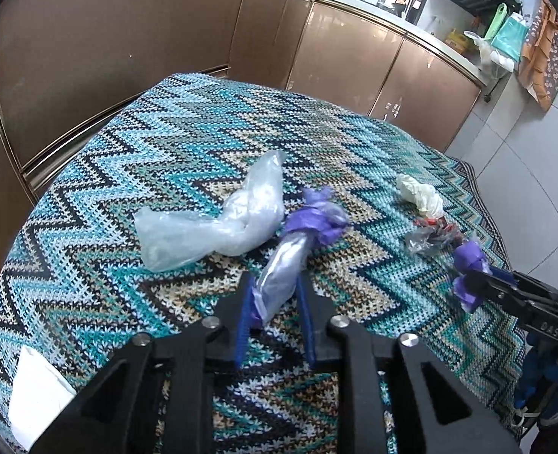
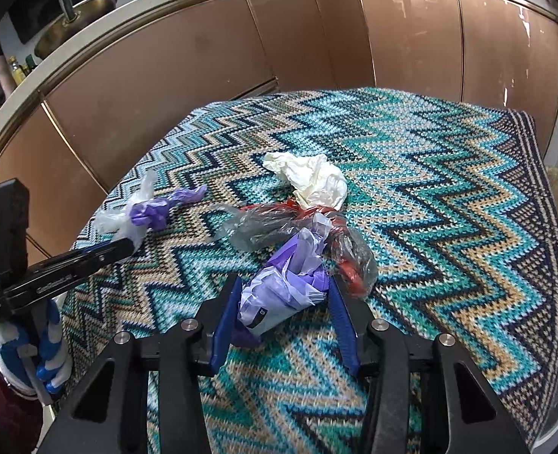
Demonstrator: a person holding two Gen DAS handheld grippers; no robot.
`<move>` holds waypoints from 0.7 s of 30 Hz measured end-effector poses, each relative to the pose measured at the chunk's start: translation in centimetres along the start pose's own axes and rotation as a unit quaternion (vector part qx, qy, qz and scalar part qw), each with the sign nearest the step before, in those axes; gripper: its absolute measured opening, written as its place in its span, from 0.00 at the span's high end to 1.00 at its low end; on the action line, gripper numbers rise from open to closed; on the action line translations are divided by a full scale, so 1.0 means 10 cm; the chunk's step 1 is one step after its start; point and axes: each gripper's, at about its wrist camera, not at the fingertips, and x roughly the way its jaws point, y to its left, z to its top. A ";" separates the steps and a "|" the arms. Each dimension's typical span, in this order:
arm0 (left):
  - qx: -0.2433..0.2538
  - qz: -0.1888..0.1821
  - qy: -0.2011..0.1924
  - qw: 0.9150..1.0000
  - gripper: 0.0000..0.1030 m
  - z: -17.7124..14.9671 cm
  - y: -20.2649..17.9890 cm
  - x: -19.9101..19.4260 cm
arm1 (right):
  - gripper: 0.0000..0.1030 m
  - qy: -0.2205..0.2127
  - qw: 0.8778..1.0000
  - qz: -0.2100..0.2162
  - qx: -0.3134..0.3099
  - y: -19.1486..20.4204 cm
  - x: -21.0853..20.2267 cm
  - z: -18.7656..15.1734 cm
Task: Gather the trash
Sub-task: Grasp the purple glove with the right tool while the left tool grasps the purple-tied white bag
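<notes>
Two grippers work over the zigzag cloth (image 1: 188, 143). Left gripper (image 1: 275, 295) has its jaws clamped on a clear-and-purple bag twist (image 1: 290, 261); a larger clear bag (image 1: 211, 227) lies at ten o'clock of it, half hidden in the right view. Right gripper (image 2: 284, 295) has its jaws closed against a crumpled purple wrapper (image 2: 282, 287). Only that view shows fully the red-and-clear bag (image 2: 279, 223) and white wad (image 2: 313, 178) at twelve o'clock.
</notes>
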 end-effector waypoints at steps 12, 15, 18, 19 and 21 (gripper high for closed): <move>0.028 -0.010 -0.043 0.999 0.91 -0.08 -0.29 -0.60 | 0.56 -0.035 0.999 -0.009 -0.006 0.06 -0.66 -0.25; 0.043 -0.016 -0.051 0.998 0.91 -0.10 -0.43 -0.76 | 0.56 -0.048 0.999 -0.012 -0.004 0.06 -0.86 -0.35; 0.065 -0.025 -0.058 0.996 0.91 -0.12 -0.66 -0.90 | 0.56 -0.063 0.998 -0.017 0.004 0.01 -1.06 -0.42; 0.075 -0.031 -0.059 0.995 0.91 -0.13 -0.76 -0.94 | 0.56 -0.069 0.997 -0.020 0.007 -0.01 -1.13 -0.45; 0.094 -0.044 -0.061 0.993 0.91 -0.13 -0.97 -0.99 | 0.56 -0.083 0.996 -0.028 0.017 -0.10 -1.30 -0.51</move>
